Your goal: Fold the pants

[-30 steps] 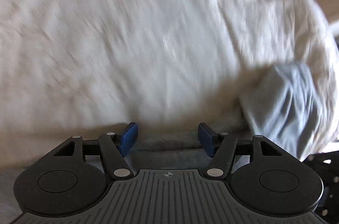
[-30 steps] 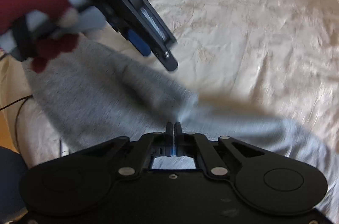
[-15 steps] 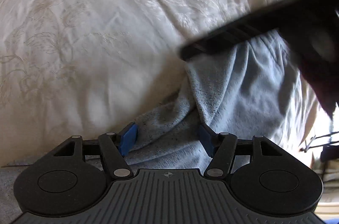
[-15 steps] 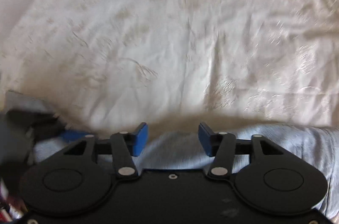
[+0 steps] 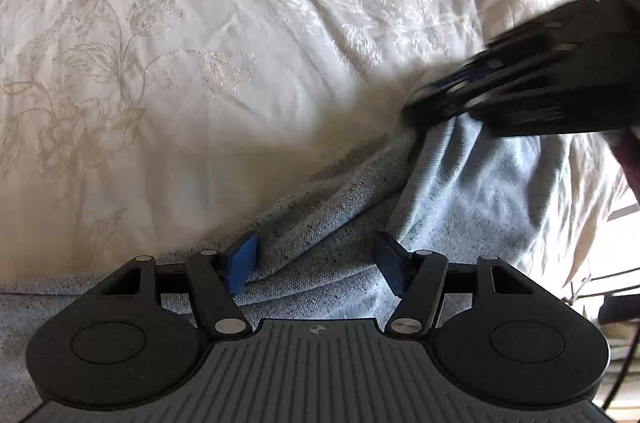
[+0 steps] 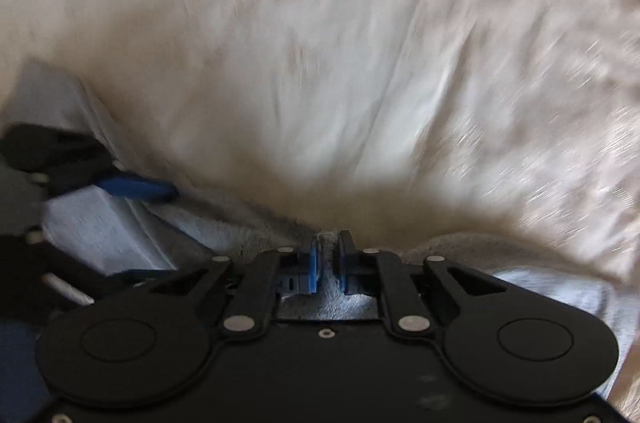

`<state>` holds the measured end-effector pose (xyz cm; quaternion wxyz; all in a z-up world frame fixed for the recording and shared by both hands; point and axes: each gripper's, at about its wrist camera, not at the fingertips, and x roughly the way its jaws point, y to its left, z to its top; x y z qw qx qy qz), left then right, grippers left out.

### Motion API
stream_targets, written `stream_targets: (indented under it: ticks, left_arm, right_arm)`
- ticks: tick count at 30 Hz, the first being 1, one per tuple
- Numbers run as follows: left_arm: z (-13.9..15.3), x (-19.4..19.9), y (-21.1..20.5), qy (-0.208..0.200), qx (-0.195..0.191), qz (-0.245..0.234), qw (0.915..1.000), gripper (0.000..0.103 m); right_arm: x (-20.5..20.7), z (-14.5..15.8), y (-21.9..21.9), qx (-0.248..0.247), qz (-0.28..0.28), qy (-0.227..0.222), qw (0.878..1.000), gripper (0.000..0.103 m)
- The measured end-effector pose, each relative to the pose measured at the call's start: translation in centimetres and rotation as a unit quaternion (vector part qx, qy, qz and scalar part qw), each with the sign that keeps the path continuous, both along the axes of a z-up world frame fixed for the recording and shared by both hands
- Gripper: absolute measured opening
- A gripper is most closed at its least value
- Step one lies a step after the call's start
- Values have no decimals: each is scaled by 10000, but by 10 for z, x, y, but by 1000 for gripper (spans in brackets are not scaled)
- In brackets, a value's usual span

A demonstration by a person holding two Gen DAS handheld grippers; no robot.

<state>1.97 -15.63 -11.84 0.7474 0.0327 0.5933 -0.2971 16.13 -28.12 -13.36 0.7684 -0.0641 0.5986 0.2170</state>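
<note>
Grey pants (image 5: 472,191) lie bunched along the near edge of a white bed. My left gripper (image 5: 316,265) is open, its blue pads straddling a ridge of the grey cloth. My right gripper (image 6: 328,261) is shut on a pinch of the pants' (image 6: 120,231) edge. In the left wrist view the right gripper (image 5: 460,87) shows blurred at the right, at the cloth's far edge. In the right wrist view the left gripper (image 6: 132,187) shows at the left, over the cloth.
A white embroidered bedspread (image 5: 200,63) fills the far side of both views (image 6: 360,63). The bed's edge and a bright floor strip (image 5: 616,223) lie at the right of the left wrist view.
My right gripper was shut, opened half a second ago, and has now shut on the pants' edge. My left gripper stayed open and moved in over the cloth.
</note>
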Motion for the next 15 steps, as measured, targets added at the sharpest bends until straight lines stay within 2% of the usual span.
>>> stream_targets:
  ticks: [3,8,15]
  left_arm:
    - [3,11,5,71,-181,206,9996,62]
    - [1,45,5,41,-158,411,9990,62]
    - [-17,95,14,6,287,941,9951,62]
  right_arm:
    - [-18,20,-14,68,-336,-682,9971,10]
    - [-29,21,-17,42,-683,-1178,9907,10]
    - [28,3,4,-110,-878,-1348,9869,9]
